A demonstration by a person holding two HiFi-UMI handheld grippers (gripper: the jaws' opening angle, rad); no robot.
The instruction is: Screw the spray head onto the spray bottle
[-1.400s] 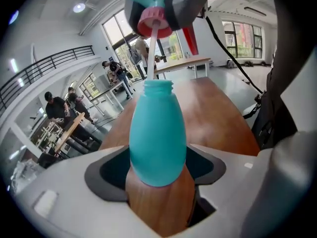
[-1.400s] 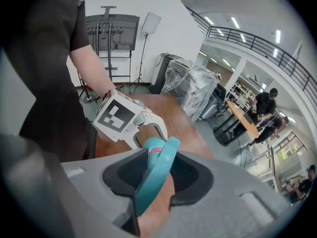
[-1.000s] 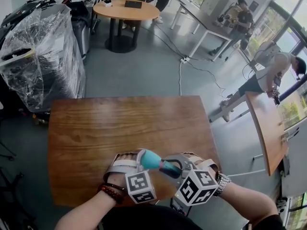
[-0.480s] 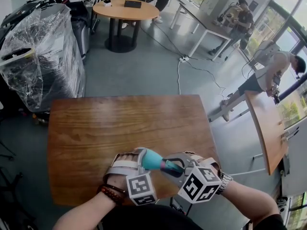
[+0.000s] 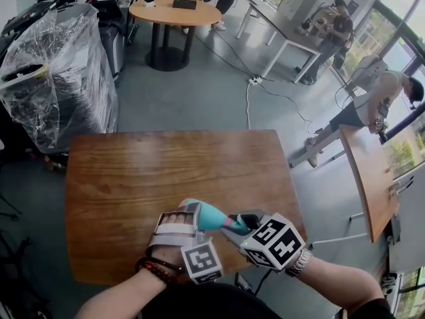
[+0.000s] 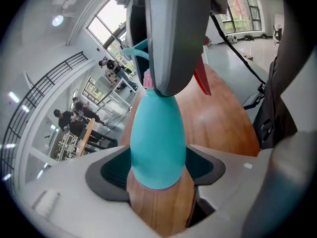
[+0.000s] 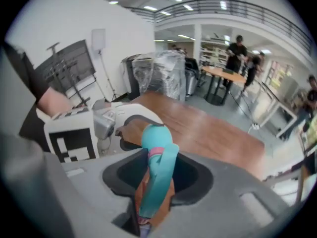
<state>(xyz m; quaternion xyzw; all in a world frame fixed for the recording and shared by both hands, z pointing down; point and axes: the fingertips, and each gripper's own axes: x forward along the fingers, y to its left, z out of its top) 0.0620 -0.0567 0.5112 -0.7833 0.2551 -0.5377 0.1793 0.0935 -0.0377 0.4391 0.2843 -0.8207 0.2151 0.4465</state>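
My left gripper (image 6: pixel 158 178) is shut on the base of a teal spray bottle (image 6: pixel 157 133), which it holds tilted above the wooden table (image 5: pixel 133 171). The teal spray head (image 7: pixel 159 180) with a pink collar (image 6: pixel 147 79) sits on the bottle's neck. My right gripper (image 7: pixel 157 195) is shut on that head. In the head view the bottle (image 5: pixel 211 216) lies between the left gripper (image 5: pixel 191 211) and the right gripper (image 5: pixel 243 222), near the table's front edge. The neck's thread is hidden under the collar and the right gripper's grey body (image 6: pixel 173 33).
A plastic-wrapped machine (image 5: pixel 53 72) stands beyond the table's far left corner. A round table (image 5: pixel 174 12) and a long white table (image 5: pixel 285 28) are further back, a second wooden table (image 5: pixel 368 178) is at the right, and people stand nearby.
The spray head, earlier held above the open neck with its tube going in, now sits down on the neck. The right gripper has turned and moved closer to the left one.
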